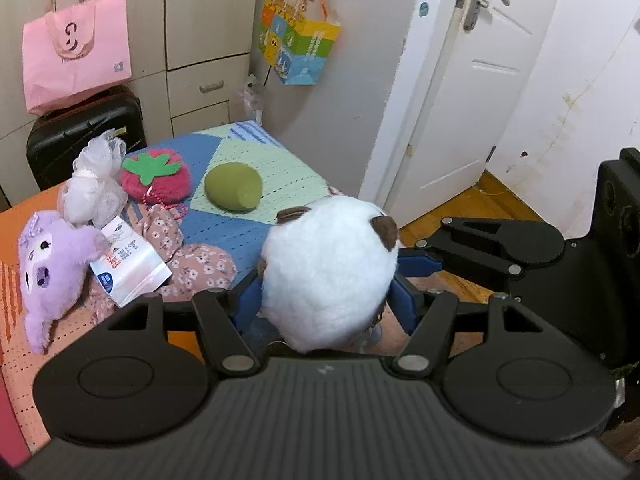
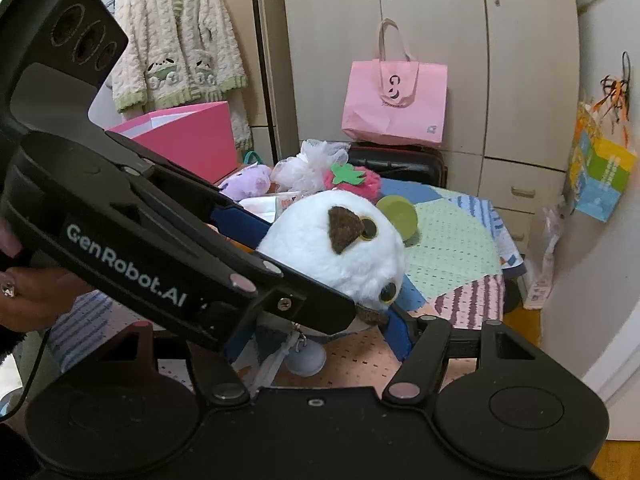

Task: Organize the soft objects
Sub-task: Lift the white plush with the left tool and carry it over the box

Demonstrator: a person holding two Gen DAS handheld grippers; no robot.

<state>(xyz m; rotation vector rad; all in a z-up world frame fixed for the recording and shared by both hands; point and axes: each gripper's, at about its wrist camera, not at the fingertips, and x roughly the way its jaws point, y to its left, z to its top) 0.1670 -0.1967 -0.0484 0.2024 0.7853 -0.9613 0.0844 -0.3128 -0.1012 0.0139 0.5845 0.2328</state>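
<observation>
A round white plush toy (image 1: 328, 272) with brown ears and yellow eyes (image 2: 336, 248) hangs above the patchwork cover (image 1: 276, 160). My left gripper (image 1: 326, 300) is shut on it, blue pads pressed into both sides. From the right, a finger (image 1: 420, 260) of my right gripper also touches the toy. In the right wrist view my right gripper (image 2: 320, 332) is shut around the toy's lower part, its right pad (image 2: 396, 328) against the face. The left gripper's body crosses in front and hides the other pad. On the cover lie a purple plush (image 1: 52, 264), a strawberry plush (image 1: 156, 178) and a green cushion (image 1: 234, 186).
A white mesh puff (image 1: 96, 184), a wipes pack (image 1: 128, 264) and floral cloth (image 1: 200, 264) lie on the left. A black suitcase (image 1: 84, 136) with a pink bag (image 1: 76, 52) stands behind. A pink box (image 2: 188, 136) is on the left, a white door (image 1: 460, 80) on the right.
</observation>
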